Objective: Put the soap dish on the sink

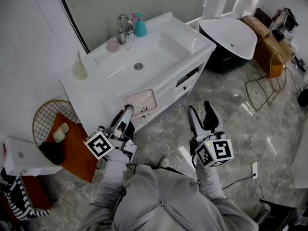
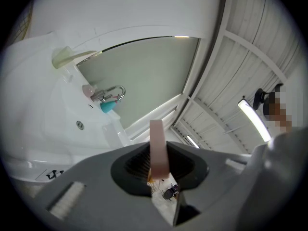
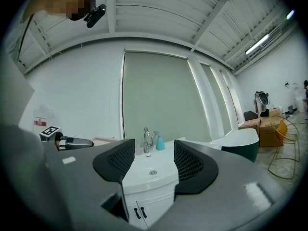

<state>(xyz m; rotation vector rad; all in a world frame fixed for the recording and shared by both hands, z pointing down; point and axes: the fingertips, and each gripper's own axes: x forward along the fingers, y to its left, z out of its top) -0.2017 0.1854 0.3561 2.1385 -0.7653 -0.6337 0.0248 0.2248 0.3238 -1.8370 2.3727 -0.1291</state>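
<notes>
soap dish, pale pink, pinched by its rim in the clenched left gripper. it is held at the front edge of the sink, long axis along that edge, hollow side up. faucet and teal bottle stand at the back rim. wire basket left of the vanity holds a yellow block. right gripper released, nothing between its jaws.
</notes>
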